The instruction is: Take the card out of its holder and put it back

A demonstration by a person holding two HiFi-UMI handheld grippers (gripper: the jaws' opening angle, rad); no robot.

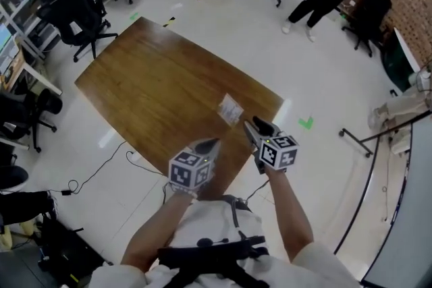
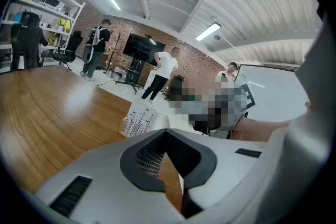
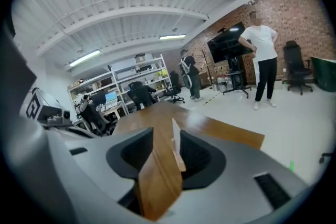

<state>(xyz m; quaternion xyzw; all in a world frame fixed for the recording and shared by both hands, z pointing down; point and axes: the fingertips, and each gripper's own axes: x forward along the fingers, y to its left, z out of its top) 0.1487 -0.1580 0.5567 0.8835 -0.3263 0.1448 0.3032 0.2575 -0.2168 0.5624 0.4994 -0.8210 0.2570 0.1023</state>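
Over on the table (image 1: 155,77), the card (image 1: 231,106) is standing upright in its holder (image 2: 125,126), edge-on to the right gripper (image 1: 256,125), whose jaws are gaping apart. The left gripper (image 1: 214,143) is sitting with its jaws together.

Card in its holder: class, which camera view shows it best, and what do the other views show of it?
The left gripper view: the card stands near, its printed face turned to the camera. The head view shows it small, from above. The right gripper view shows only its thin edge.
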